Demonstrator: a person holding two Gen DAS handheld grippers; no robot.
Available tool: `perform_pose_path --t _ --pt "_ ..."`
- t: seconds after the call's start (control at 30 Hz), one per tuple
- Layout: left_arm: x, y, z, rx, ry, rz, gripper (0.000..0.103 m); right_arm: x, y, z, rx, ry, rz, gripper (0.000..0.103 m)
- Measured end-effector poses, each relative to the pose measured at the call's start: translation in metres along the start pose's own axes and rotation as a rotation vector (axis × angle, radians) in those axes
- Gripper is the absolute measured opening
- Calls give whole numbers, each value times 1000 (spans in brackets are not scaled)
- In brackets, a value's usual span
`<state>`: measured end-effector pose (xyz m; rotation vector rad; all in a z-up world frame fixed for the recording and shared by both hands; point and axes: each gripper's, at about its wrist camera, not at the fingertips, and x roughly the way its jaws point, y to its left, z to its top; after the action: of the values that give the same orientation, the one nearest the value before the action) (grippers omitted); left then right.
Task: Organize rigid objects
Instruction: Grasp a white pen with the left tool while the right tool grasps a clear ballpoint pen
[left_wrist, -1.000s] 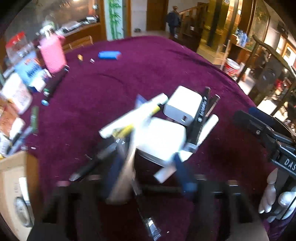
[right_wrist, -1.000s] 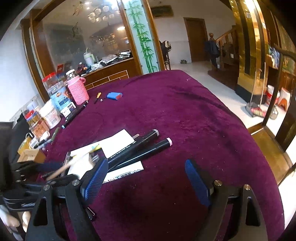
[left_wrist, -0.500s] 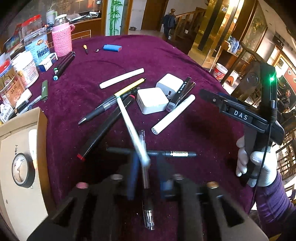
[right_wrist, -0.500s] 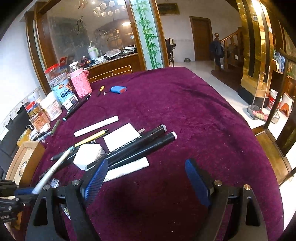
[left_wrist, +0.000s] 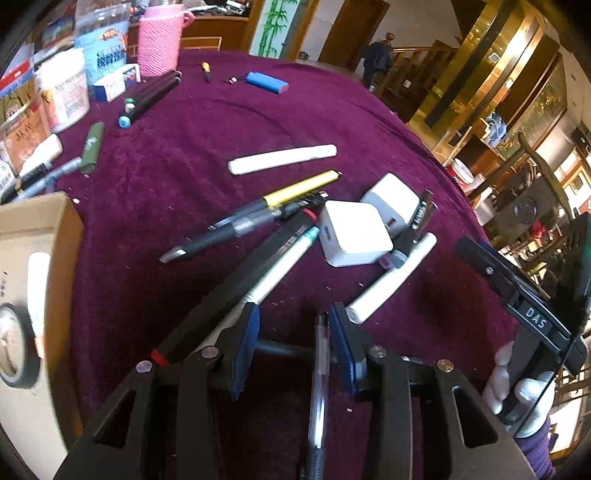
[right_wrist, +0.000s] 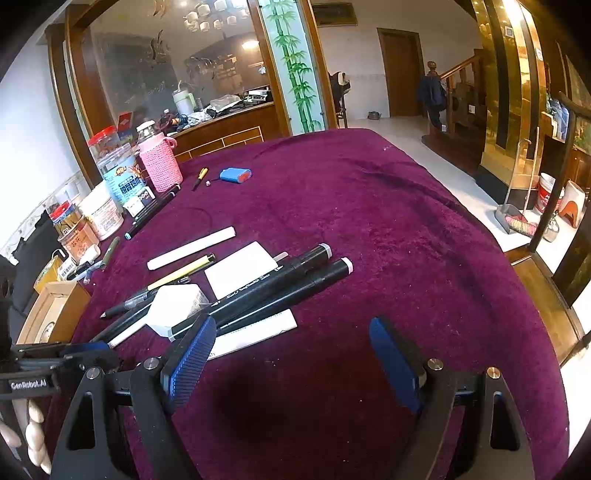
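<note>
A heap of pens, markers and two white charger blocks lies on the purple tablecloth. My left gripper is open low over the cloth; a clear ballpoint pen and a dark pen lie on the cloth between its fingers. A white marker and a black marker with a red end lie just past its left finger. My right gripper is open and empty; two black markers and a white stick lie ahead of its left finger.
A cardboard box stands at the left. Jars, a pink knitted bottle, a blue block and more pens sit at the far left edge. The table edge drops off at the right.
My left gripper held a white marker lifted; it has opened and the marker now lies on the cloth beside the black marker. The gripper has dropped lower. The right gripper stayed open and still.
</note>
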<state>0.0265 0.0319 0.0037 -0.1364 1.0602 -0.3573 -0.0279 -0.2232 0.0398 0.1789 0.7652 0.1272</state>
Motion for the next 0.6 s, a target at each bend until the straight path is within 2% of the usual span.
perform_pose_path --t 0.1,0.13,0.2,0.27,0.33,0.5,0.6 --pt "-1 -8 2 98 -9 94 38 1 -1 0 3 5 3 88" --pt "7 -14 3 172 21 160 38 1 -1 -1 5 8 3 88" --pt "19 -19 1 241 58 229 36 1 -2 0 5 10 4 88" --pt "15 -22 5 262 74 205 26 1 -1 0 5 8 4 88" --pt "8 -22 7 255 95 175 10 1 -2 0 6 10 3 88" --pt "-11 -22 0 238 148 75 8 3 -2 0 8 17 7 88" --pt "-13 -22 1 222 157 76 8 4 -1 -1 7 26 7 88"
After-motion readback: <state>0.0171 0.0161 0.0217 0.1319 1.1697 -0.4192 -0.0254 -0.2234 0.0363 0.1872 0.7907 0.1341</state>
